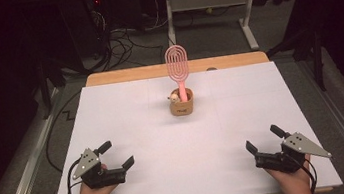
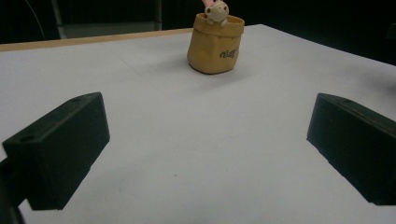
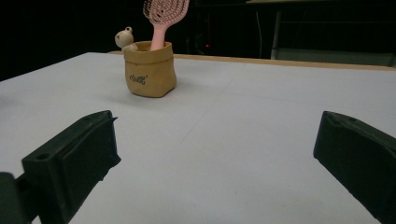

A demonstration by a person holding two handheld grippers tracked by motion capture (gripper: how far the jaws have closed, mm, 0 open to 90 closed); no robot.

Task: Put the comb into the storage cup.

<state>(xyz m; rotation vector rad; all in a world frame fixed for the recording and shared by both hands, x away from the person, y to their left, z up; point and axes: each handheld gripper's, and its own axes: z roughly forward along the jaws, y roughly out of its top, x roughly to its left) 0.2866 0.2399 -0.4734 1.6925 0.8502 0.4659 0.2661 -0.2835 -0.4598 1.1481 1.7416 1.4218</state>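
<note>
Both the left gripper (image 1: pixel 115 155) and right gripper (image 1: pixel 262 138) are resting with jaws apart; the pink hairbrush (image 1: pixel 178 71) is standing in the tan pouch (image 1: pixel 182 106) well ahead between them, so reaching forward seems next.

Pretty clearly a lab or test room: a white sheet (image 1: pixel 128 128) is spread over a wooden surface (image 1: pixel 122 76), loose cables (image 1: pixel 120 46) are piled on the grey floor (image 1: pixel 212 36) beyond the far edge, metal desk legs (image 1: pixel 249 19) are seen behind, and everything around is kept dark.
</note>
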